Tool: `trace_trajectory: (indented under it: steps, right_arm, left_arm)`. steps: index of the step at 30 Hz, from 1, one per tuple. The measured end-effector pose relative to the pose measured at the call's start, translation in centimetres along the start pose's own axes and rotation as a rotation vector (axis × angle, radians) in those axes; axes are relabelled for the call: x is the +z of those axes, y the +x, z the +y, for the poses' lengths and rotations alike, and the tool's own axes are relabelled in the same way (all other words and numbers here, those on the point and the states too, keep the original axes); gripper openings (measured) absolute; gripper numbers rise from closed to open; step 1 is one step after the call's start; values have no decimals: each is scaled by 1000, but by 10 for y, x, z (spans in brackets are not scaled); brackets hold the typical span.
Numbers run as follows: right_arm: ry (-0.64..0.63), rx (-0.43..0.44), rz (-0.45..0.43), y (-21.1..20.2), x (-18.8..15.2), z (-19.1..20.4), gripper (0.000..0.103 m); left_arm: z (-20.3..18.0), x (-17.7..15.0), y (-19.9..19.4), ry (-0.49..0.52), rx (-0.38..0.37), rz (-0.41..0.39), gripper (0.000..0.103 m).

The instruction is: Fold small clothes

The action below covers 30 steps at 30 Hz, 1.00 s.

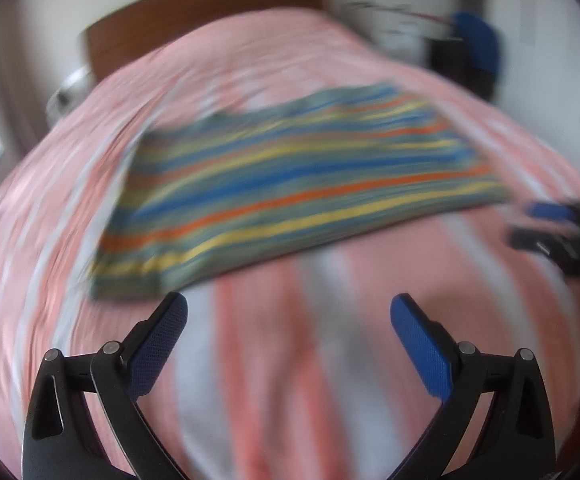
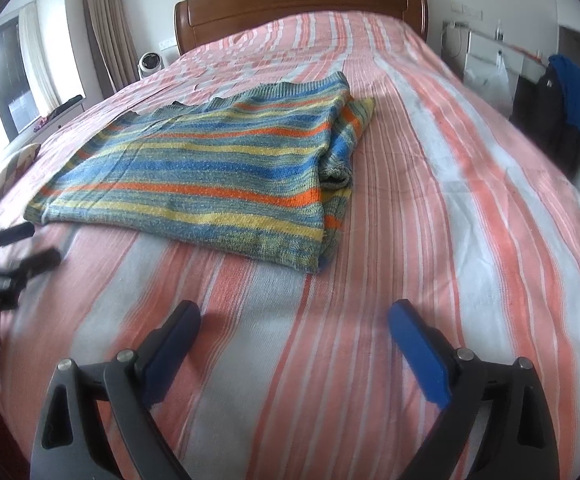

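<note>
Both wrist cameras are looking low along the bed (image 2: 429,208) toward its wooden headboard (image 2: 301,4). The left view is sitting to the left and is blurred; the right view is sitting to the right and is sharp. Both are taking in the striped sweater (image 1: 290,184) (image 2: 210,176) nearby, and each is catching the other gripper at its edge.

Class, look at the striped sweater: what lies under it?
The striped sweater lies on the pink-striped bedspread. A folded-under layer shows along its right edge; anything else beneath is covered.
</note>
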State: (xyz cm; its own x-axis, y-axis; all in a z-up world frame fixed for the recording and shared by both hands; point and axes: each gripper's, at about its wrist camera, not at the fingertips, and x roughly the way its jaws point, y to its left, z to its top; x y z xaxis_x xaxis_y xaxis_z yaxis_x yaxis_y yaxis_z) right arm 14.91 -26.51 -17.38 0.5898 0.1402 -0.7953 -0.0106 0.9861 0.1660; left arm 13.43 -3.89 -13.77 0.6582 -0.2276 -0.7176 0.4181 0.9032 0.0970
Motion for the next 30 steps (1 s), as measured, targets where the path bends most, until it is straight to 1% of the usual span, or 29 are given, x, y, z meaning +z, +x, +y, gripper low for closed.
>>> trace_trajectory:
  steps: [2, 4, 5, 6, 7, 8, 9, 10, 11, 12, 13, 14, 15, 16, 19, 21, 22, 23, 24, 25, 26, 28, 30]
  right_arm:
    - [19, 81, 46, -9, 14, -10, 94]
    - [14, 105, 52, -19, 36, -23, 94]
    - [12, 106, 43, -24, 51, -33, 94]
    - [18, 111, 35, -26, 64, -42, 94]
    - [31, 119, 28, -28, 77, -51, 92]
    - [51, 138, 27, -26, 92, -64, 90]
    - [70, 160, 41, -21, 105, -75, 86]
    - [87, 177, 59, -14, 113, -82, 80]
    - [114, 204, 80, -5, 123, -91, 76]
    - [149, 245, 108, 8, 132, -101, 68]
    - [173, 275, 129, 18, 137, -107, 65]
    - [197, 310, 148, 30, 143, -112, 64]
    - [220, 346, 177, 47, 150, -117, 64]
    - [232, 359, 195, 59, 154, -121, 64]
    - [291, 386, 227, 109, 173, -123, 64]
    - [363, 437, 227, 133, 180, -122, 64]
    - [394, 462, 211, 142, 185, -118, 49]
    - [389, 455, 193, 146, 190, -111, 29]
    - [366, 413, 183, 146, 195, -102, 10]
    - [337, 392, 154, 138, 202, -88, 10]
    - [301, 404, 130, 129, 209, -73, 10]
    - [229, 437, 99, 109, 222, -41, 10]
    - [173, 486, 84, 94, 237, -2, 10]
  left_arm:
    - [-29, 18, -6, 81, -39, -44, 102]
    - [-52, 35, 0, 116, -95, -62, 102]
    - [-66, 45, 9, 133, -124, -59, 102]
    - [-85, 56, 26, 162, -146, -41, 102]
    - [-97, 60, 36, 181, -158, -27, 101]
    - [-115, 67, 55, 217, -177, 0, 96]
    - [-127, 71, 68, 242, -185, 25, 87]
    - [-142, 75, 85, 270, -190, 65, 85]
    - [-148, 77, 93, 281, -189, 74, 84]
    - [-154, 81, 99, 284, -190, 57, 81]
    - [-155, 84, 102, 277, -204, 45, 74]
    - [-154, 87, 105, 261, -231, 44, 41]
    - [-150, 90, 108, 237, -250, 46, 12]
    - [-144, 93, 108, 213, -242, 43, 12]
    - [-124, 94, 108, 118, -327, 27, 11]
    - [-108, 94, 101, 59, -365, 4, 10]
    - [-97, 94, 94, 24, -377, -10, 10]
    - [-86, 94, 88, -9, -385, -22, 10]
    - [-66, 94, 78, -69, -397, -38, 9]
    - [-48, 92, 69, -119, -404, -51, 9]
    - [-26, 90, 59, -176, -406, -64, 9]
    - [20, 82, 41, -272, -398, -77, 9]
    - [69, 68, 29, -370, -365, -74, 9]
